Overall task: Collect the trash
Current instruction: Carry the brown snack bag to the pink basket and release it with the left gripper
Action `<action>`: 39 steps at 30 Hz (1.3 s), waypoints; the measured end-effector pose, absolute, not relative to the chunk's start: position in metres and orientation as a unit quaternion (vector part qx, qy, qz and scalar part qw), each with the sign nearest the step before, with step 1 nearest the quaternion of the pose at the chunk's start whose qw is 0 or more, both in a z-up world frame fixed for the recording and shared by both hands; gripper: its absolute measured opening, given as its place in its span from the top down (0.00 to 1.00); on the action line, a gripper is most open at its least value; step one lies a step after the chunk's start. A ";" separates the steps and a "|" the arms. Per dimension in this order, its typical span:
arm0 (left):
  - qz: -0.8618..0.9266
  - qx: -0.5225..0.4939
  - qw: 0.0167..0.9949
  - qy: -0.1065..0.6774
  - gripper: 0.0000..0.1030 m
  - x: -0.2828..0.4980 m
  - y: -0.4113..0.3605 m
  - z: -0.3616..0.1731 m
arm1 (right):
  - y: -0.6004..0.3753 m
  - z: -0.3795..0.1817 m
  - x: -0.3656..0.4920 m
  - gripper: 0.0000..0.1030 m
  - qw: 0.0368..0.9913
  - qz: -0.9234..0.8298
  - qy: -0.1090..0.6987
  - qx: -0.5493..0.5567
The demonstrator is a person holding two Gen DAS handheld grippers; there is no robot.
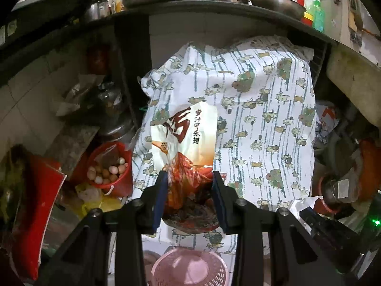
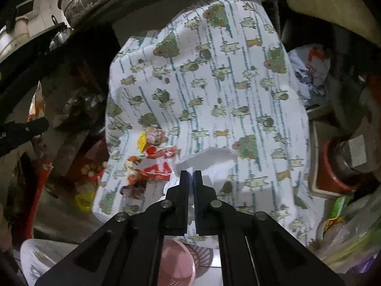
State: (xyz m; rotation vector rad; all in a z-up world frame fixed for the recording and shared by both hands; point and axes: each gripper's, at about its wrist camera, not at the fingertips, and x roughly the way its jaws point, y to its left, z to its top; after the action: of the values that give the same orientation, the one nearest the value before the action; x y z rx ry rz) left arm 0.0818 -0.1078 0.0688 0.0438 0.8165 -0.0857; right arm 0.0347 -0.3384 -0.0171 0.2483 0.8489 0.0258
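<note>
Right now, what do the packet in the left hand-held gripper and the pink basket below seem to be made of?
Snack packet: probably glossy printed plastic film; it shines and crumples between the pads. Pink basket: likely moulded plastic with a matte look; its wall shows a regular perforated grid.

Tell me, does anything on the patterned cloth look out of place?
Yes. Loose snack wrappers lie scattered on the patterned cloth, litter not yet collected. The left gripper holds a food packet; the right gripper pinches a crumpled white tissue.
</note>
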 end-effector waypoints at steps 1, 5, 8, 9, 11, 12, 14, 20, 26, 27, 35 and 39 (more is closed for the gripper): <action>-0.044 0.023 0.915 0.399 0.66 0.082 -0.112 0.067 | -0.339 -0.017 0.034 0.96 0.904 0.010 0.411 0.118; -0.043 0.026 0.914 0.404 0.66 0.086 -0.119 0.061 | -0.344 -0.018 0.033 0.96 0.904 0.001 0.412 0.114; -0.051 0.036 0.911 0.408 0.66 0.090 -0.124 0.055 | -0.346 -0.019 0.033 0.96 0.903 0.007 0.415 0.116; -0.050 0.047 0.910 0.408 0.66 0.091 -0.126 0.053 | -0.346 -0.020 0.034 0.96 0.902 0.009 0.415 0.119; -0.049 0.061 0.909 0.410 0.66 0.094 -0.124 0.046 | -0.343 -0.021 0.035 0.96 0.900 0.013 0.418 0.122; -0.050 0.059 0.906 0.416 0.66 0.095 -0.120 0.041 | -0.341 -0.022 0.037 0.96 0.899 0.016 0.419 0.124; -0.054 0.051 0.900 0.429 0.66 0.097 -0.109 0.033 | -0.335 -0.025 0.041 0.96 0.897 0.024 0.423 0.128; -0.045 0.069 0.886 0.456 0.66 0.100 -0.079 0.003 | -0.305 -0.038 0.052 0.96 0.885 0.052 0.448 0.118; -0.066 0.069 0.863 0.496 0.65 0.098 -0.060 -0.037 | -0.272 -0.045 0.047 0.96 0.880 0.065 0.463 0.083; -0.071 0.071 0.859 0.502 0.65 0.097 -0.059 -0.043 | -0.267 -0.049 0.045 0.96 0.877 0.064 0.469 0.080; -0.112 0.048 0.781 0.612 0.65 0.085 -0.059 -0.143 | -0.253 -0.102 0.049 0.96 0.841 0.034 0.533 0.088; -0.131 0.041 0.712 0.688 0.65 0.080 -0.070 -0.204 | -0.245 -0.142 0.055 0.96 0.791 0.039 0.606 0.074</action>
State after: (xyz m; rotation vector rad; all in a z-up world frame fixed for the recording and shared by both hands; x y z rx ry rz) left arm 0.0799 -0.0699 -0.2044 0.0918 1.5260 -0.2900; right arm 0.0554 -0.2455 -0.1416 0.1603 1.3032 0.0832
